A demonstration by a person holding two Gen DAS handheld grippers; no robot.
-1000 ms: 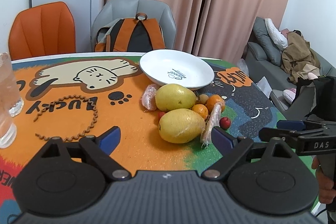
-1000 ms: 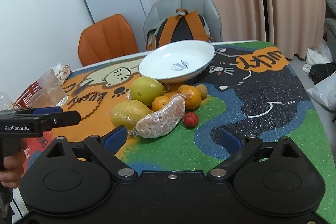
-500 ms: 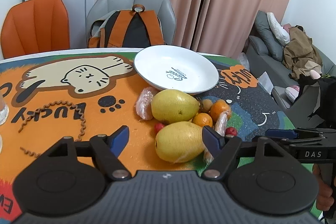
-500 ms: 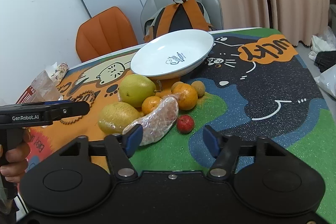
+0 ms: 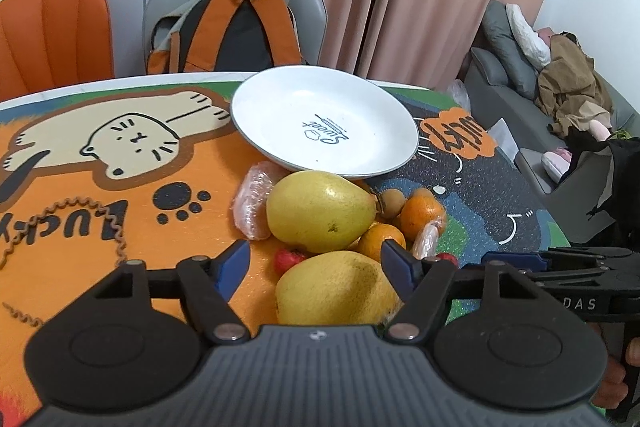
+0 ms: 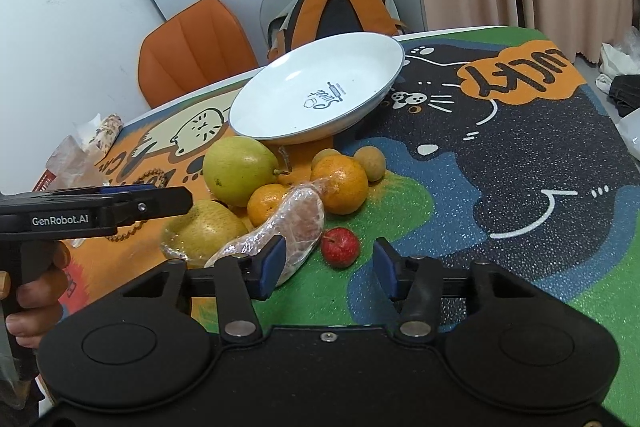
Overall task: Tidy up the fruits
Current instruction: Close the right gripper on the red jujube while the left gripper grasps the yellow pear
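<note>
Blue-padded fingers of the left gripper (image 5: 314,265) stand spread around the nearest yellow pear (image 5: 336,287), not yet pinching; the right gripper (image 6: 326,267) gapes just short of a small red fruit (image 6: 340,242). Beyond lies the heaped fruit, then the white plate (image 5: 280,99), bare: sorting looks unstarted. Past the right fingers, mat (image 6: 520,187) lies open.

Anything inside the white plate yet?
No fruit. The white plate holds only its printed "Sweet" logo; the whole bowl surface shows. Its near rim overhangs the upper yellow pear, and whatever lies under that rim is hidden.
</note>
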